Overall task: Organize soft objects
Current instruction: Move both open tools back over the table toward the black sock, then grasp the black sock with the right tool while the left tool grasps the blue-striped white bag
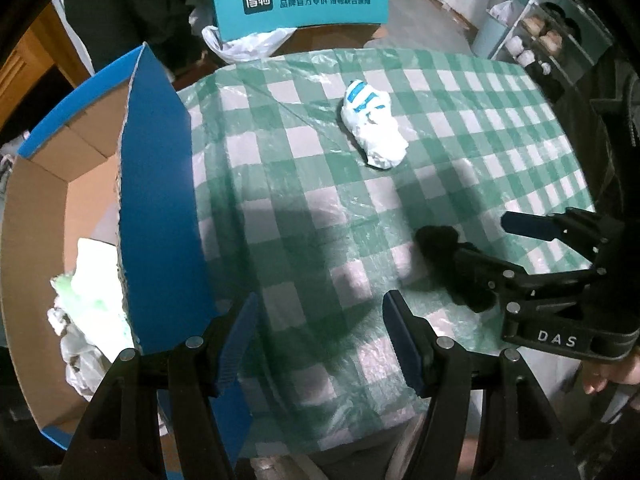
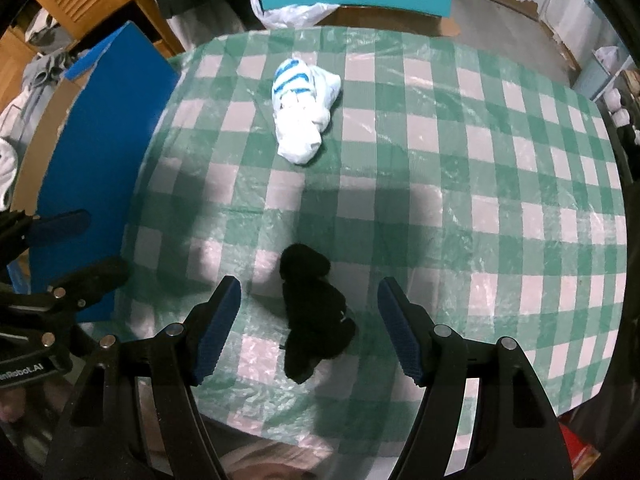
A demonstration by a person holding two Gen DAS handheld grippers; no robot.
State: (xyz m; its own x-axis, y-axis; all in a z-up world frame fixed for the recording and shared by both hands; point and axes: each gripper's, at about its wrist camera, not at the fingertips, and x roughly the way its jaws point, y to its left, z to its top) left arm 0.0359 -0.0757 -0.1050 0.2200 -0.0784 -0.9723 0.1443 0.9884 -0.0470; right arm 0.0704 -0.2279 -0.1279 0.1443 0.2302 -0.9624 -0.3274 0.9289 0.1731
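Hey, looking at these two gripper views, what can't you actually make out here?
- Cardboard box contents: left wrist view, blue flap and frame edge hide most.
- Black soft item: both views, too dark to identify; right gripper covers part in left view.
- Shelf items: too small.

The right gripper [image 1: 520, 240] body reads "DAS", the left gripper [image 2: 80, 248] "Robot.AI", the teal box [image 1: 300, 0] Chinese print.

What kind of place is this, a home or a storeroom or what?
Probably a cluttered room in a home, used partly for storage. A table under a green checked tablecloth holds a white and blue bundle and a black bundle, with a cardboard box beside it and a shelf of small items behind.
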